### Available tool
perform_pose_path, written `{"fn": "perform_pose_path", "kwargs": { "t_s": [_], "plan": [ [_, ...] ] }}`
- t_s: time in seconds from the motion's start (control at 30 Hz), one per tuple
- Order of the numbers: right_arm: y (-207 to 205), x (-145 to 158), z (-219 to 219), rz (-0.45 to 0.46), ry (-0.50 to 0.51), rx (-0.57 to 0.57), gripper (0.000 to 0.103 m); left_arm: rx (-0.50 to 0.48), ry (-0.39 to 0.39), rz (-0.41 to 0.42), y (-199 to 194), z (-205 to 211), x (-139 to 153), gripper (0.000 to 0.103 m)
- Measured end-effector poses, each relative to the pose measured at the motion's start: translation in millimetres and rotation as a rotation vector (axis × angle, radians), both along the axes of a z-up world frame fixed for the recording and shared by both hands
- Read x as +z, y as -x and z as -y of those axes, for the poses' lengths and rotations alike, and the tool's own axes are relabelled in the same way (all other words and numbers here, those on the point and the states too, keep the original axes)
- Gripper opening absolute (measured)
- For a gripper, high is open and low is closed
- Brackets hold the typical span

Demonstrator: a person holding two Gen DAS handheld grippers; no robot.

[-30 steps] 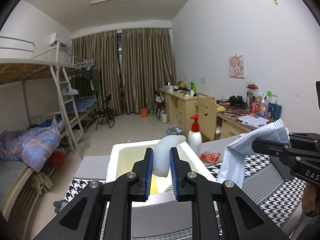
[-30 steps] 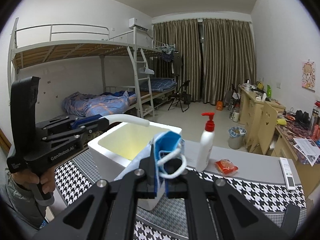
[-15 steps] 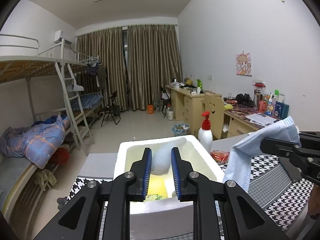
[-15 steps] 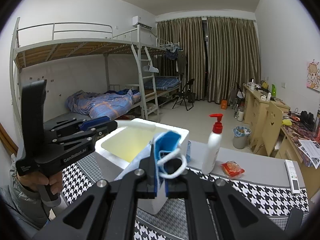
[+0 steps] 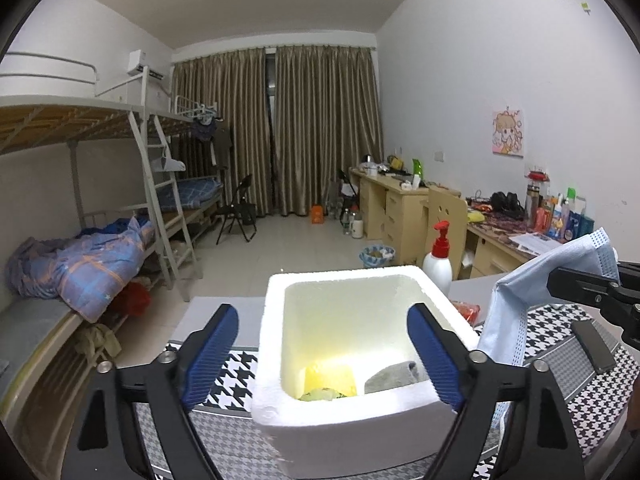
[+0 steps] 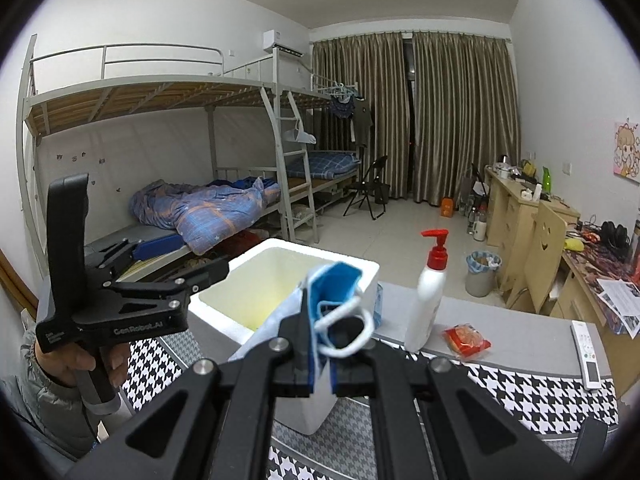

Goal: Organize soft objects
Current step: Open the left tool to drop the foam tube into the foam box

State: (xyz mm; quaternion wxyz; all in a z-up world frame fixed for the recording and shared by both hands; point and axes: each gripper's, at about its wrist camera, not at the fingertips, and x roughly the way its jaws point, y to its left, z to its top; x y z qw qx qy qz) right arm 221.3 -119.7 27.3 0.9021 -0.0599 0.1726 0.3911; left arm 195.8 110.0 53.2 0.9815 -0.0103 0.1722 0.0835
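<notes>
my left claw is spreading wide at this moment with nothing between its blue ribbed pads, poised over the open top of the white rectangular foam box on the counter with the black-and-white houndstooth cloth; inside the box i can see a yellow soft item and a grey fabric piece lying on the bottom. my right claw is pressed together, pinching a light blue pleated face mask by a folded corner, with its white ear loop curling out in front of the pads and the rest of the mask hanging loose just beside the box's right wall. that is where i see the trouble: the grip is on a thin edge, so i judge the mask could slide out if i swing it quickly, or drape over the rim instead of dropping inside. the ear loop could also snag on a pad when i let go, and then the mask would come back out with the claw. the foam box looks light, so a nudge from either claw might shove it along the cloth. the white pump bottle with the red nozzle stands near the box and looks tall and tippable; a wide sweep of the right claw could knock it toward the small red-orange packet beside it.
</notes>
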Motion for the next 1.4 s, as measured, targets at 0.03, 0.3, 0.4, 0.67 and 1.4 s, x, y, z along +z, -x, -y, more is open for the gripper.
{"fn": "perform_pose_path", "kwargs": {
  "t_s": [0.03,0.3,0.4,0.67,1.4],
  "plan": [
    [0,0,0,0.002,0.0,0.001,0.007,0.005,0.002,0.005,1,0,1,0.095],
    [3,7,-5,0.027,-0.003,-0.003,0.007,0.003,0.03,0.029,12,-5,4,0.102],
    [3,10,-8,0.033,-0.001,-0.002,0.007,0.009,0.02,0.035,16,-6,6,0.102],
    [3,19,-18,0.045,-0.005,0.006,0.007,0.034,0.017,0.047,26,-11,8,0.102],
    [-17,13,-48,0.031,0.021,-0.024,0.007,0.085,0.043,0.04,38,-33,1,0.102]
  ]
}}
